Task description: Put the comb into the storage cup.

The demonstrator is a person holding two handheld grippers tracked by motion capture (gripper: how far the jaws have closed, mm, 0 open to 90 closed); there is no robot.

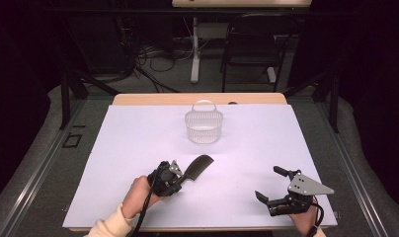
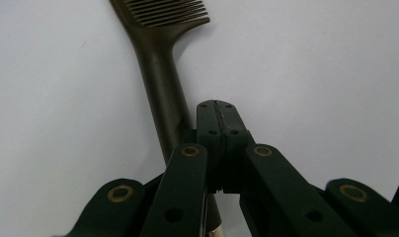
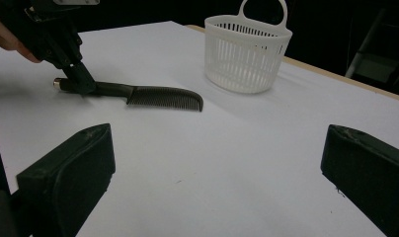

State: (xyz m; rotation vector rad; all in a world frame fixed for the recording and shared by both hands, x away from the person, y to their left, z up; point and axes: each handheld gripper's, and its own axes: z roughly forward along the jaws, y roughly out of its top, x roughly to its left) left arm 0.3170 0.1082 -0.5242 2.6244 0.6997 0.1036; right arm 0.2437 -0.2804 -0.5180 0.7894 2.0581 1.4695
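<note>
Gripping the comb (image 1: 197, 165) handle near the table's (image 1: 138, 133) front edge, the left gripper (image 1: 180, 178) seems closed on it; next, lifting toward the basket (image 1: 203, 127). Right gripper (image 1: 272, 185) stands wide open, empty.

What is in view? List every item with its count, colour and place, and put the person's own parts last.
comb: one, dark brown, lying on the sheet left of centre, teeth end pointing up-right
basket: one, white slatted with a handle, at the far middle of the sheet
sheet: one, pale white, covering the tabletop
table: one, light wood, edge showing beyond the sheet
chair: one, dark, behind the table
left gripper: one, black, jaws shut at the comb's handle
right gripper: one, black, jaws open, near right
</note>
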